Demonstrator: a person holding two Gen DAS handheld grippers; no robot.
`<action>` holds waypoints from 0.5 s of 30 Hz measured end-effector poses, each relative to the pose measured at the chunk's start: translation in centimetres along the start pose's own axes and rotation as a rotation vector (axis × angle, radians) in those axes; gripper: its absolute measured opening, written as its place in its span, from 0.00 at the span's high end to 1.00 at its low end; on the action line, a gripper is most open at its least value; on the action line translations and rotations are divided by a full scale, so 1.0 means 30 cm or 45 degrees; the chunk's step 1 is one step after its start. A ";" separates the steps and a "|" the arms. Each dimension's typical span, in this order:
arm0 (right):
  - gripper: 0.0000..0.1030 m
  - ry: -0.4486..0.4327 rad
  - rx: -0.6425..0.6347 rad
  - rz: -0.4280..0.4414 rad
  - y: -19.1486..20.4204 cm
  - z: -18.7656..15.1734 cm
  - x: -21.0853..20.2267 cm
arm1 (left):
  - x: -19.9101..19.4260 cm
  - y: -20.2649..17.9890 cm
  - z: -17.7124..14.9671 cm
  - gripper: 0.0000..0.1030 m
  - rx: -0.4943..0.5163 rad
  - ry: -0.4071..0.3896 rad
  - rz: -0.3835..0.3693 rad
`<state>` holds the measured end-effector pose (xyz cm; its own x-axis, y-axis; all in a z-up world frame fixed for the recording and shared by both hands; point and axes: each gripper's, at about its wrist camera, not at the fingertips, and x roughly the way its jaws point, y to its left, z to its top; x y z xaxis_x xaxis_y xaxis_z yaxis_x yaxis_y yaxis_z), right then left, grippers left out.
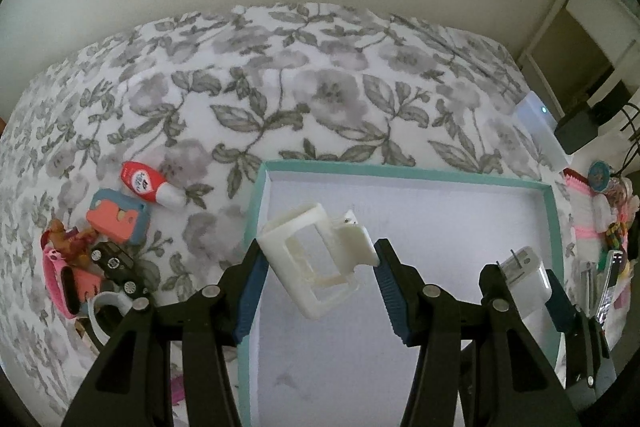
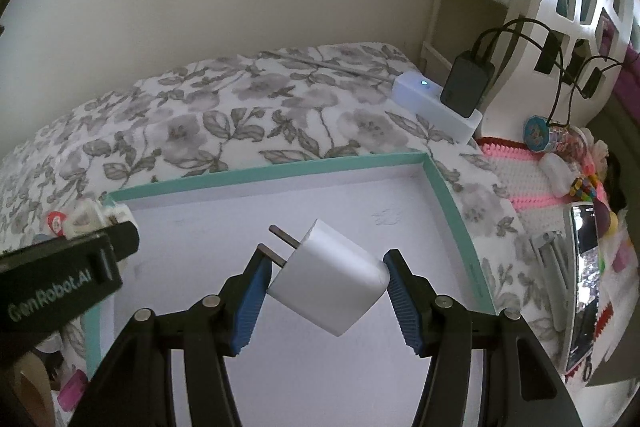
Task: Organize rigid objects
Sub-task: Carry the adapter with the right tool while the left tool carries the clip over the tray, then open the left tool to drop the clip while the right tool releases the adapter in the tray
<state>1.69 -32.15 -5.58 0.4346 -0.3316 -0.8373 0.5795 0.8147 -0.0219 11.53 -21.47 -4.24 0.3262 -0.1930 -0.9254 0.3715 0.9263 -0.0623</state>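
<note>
My left gripper (image 1: 320, 259) is shut on a cream plastic frame bracket (image 1: 316, 259) and holds it above the left part of the teal-rimmed white tray (image 1: 452, 175). My right gripper (image 2: 326, 277) is shut on a white plug charger (image 2: 328, 281), prongs pointing up-left, above the tray (image 2: 280, 173). The right gripper with the charger (image 1: 524, 275) also shows at the right in the left wrist view. The left gripper's black body (image 2: 60, 279) shows at the left in the right wrist view.
On the floral bedspread left of the tray lie a red glue bottle (image 1: 150, 187), a coral and blue case (image 1: 118, 221), a black toy car (image 1: 116, 263) and a pink watch (image 1: 60, 283). Right of the tray are a pink crochet mat (image 2: 532, 179), trinkets, a phone (image 2: 584, 279) and a white box (image 2: 436, 105).
</note>
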 end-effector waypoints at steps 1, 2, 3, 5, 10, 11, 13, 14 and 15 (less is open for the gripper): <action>0.41 0.002 0.000 0.001 0.000 0.000 0.002 | 0.002 0.000 -0.002 0.45 -0.001 0.001 -0.002; 0.41 0.003 0.001 0.001 -0.001 -0.001 0.002 | 0.002 0.001 -0.003 0.44 -0.003 0.001 -0.003; 0.41 0.004 0.001 0.000 -0.001 -0.001 0.003 | -0.001 0.002 -0.003 0.38 -0.005 -0.001 -0.003; 0.41 0.007 0.007 0.004 -0.003 -0.001 0.004 | -0.012 0.006 -0.003 0.34 -0.012 -0.011 -0.011; 0.40 0.013 0.005 0.004 -0.002 -0.002 0.003 | -0.041 0.025 -0.006 0.27 -0.040 -0.034 -0.014; 0.40 0.014 0.006 0.005 -0.002 -0.001 0.002 | -0.047 0.029 -0.007 0.27 -0.045 -0.039 -0.009; 0.40 0.014 0.005 0.006 -0.002 -0.001 -0.002 | -0.059 0.036 -0.012 0.26 -0.052 -0.048 -0.003; 0.40 0.013 0.004 0.006 -0.001 -0.001 -0.005 | -0.066 0.041 -0.016 0.26 -0.055 -0.054 -0.001; 0.40 0.012 0.001 0.006 0.000 -0.001 -0.007 | -0.074 0.045 -0.020 0.26 -0.058 -0.060 0.000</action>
<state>1.58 -32.07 -5.43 0.4305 -0.3233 -0.8427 0.5781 0.8158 -0.0176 10.80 -19.61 -2.50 0.3673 -0.2069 -0.9068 0.3317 0.9400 -0.0801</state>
